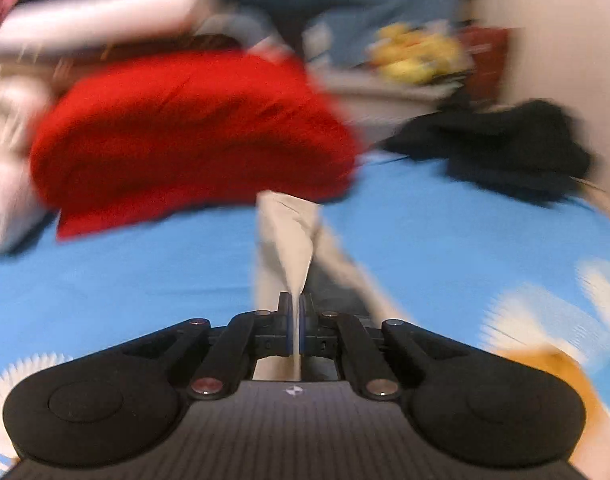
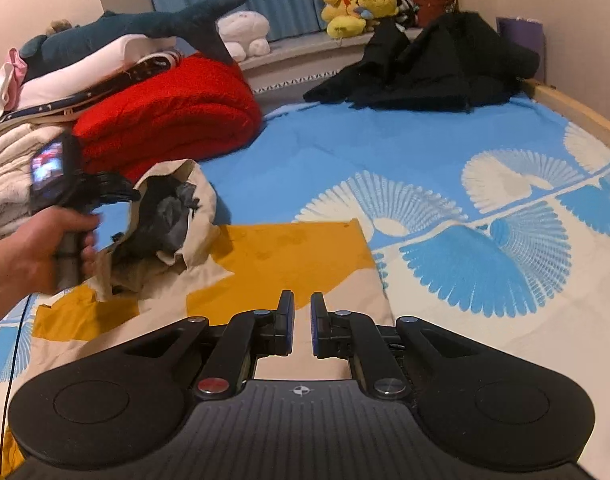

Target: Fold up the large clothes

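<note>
Bed covered by a blue sheet [image 2: 385, 152] with white fan prints. The garment [image 2: 273, 256], cream with mustard-yellow patches, lies spread on the near part of the sheet, directly under and ahead of the right gripper [image 2: 302, 320].

Left gripper [image 1: 296, 312]: jaws closed on a thin fold of the cream cloth [image 1: 293, 236]; the fabric runs up from between the pads in a taut, narrowing strip. Left wrist view is heavily motion-blurred.

From the right wrist view, a hand [image 2: 29, 248] holds the left tool by its handle at the left edge of the frame; a bunched part of the garment, dark lining showing inside, is lifted at its tip.

Right gripper: jaws nearly together, a narrow gap between the pads. Cream cloth shows through the gap below; whether any fold is pinched, cannot tell.

Behind the garment, left: a folded red blanket [image 2: 173, 108], with a stack of pale folded clothes [image 2: 13, 176] beside it and a plush shark [image 2: 145, 28] on top of the heap. Far right corner: a heap of black clothes [image 2: 429, 68]. Yellow plush toys [image 2: 357, 8] sit on the ledge beyond.
</note>
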The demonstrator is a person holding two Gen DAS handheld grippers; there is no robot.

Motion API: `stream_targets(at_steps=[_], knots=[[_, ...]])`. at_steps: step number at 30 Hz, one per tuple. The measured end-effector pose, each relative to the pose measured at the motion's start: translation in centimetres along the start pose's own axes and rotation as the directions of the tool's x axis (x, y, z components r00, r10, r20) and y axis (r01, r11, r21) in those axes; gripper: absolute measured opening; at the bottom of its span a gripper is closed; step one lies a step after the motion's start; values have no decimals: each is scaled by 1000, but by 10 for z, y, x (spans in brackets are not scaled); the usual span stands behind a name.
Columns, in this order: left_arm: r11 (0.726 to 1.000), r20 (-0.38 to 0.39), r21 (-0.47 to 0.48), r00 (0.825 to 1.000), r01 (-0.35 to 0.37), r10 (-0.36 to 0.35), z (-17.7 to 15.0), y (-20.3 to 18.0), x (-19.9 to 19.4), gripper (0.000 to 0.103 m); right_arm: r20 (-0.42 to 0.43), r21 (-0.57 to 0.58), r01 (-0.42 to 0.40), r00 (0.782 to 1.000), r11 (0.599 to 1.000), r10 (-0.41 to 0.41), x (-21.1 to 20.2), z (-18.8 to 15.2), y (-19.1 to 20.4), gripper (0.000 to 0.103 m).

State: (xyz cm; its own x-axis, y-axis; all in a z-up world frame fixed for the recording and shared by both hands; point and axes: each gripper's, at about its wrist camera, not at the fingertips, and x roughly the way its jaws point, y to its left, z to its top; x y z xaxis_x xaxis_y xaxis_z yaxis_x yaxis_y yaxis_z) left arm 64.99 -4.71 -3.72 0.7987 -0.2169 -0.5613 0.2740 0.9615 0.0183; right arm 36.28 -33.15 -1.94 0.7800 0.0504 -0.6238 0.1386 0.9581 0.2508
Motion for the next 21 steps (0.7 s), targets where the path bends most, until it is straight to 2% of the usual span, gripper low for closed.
stream_targets(at_steps=[2, 3, 4, 5, 6, 7, 8, 10, 11, 12, 14, 16, 17, 19, 21], knots=[[991, 49, 104, 995, 81, -87, -26, -19, -71, 2, 15, 14, 2, 1000, 1000, -2, -6, 2, -3, 9], [981, 52, 150, 990, 119, -128, -50, -27, -111, 2, 21, 25, 2, 1000, 1000, -3, -9, 4, -5, 9], [975, 28, 172, 988, 143, -150, -72, -35, -139, 2, 28, 40, 1, 1000, 999, -2, -12, 5, -7, 9], [969, -41, 181, 986, 168, -163, -104, -40, -167, 3, 38, 51, -2, 999, 999, 0, -15, 5, -9, 9], [967, -112, 184, 981, 176, -157, -130, -44, -184, 4, 51, 61, -10, 999, 998, 6, -18, 6, -10, 9], [965, -208, 194, 969, 176, -135, -161, -46, -201, 4, 64, 69, -18, 998, 997, 13, -22, 6, -10, 9], [964, -267, 210, 958, 166, -107, -181, -47, -213, 4, 68, 75, -22, 998, 997, 17, -23, 7, -11, 9], [967, -308, 239, 951, 85, -8, -200, -46, -234, 5, 82, 95, -50, 996, 994, 42, -27, 8, -11, 9], [978, -301, 205, 953, 42, 22, -198, -40, -243, 6, 88, 104, -69, 994, 992, 60, -29, 8, -9, 10], [988, -285, 151, 958, 20, 24, -192, -34, -248, 12, 90, 112, -86, 993, 990, 76, -30, 7, -8, 15], [999, -216, -48, 976, -20, 9, -175, -12, -251, 24, 80, 132, -123, 990, 984, 113, -29, 4, -2, 21], [971, -193, -236, 981, -27, -20, -169, 9, -243, 25, 49, 153, -161, 987, 975, 155, -23, -2, 4, 23], [943, -222, -329, 975, -43, -33, -171, 17, -231, 25, 28, 163, -178, 984, 970, 175, -19, -5, 7, 24], [902, -259, -430, 962, -40, -81, -171, 25, -208, 27, -40, 193, -206, 975, 959, 217, -6, -14, 14, 30], [867, -295, -493, 951, -70, -90, -172, 36, -186, 36, -105, 219, -218, 964, 951, 245, 7, -23, 21, 35]])
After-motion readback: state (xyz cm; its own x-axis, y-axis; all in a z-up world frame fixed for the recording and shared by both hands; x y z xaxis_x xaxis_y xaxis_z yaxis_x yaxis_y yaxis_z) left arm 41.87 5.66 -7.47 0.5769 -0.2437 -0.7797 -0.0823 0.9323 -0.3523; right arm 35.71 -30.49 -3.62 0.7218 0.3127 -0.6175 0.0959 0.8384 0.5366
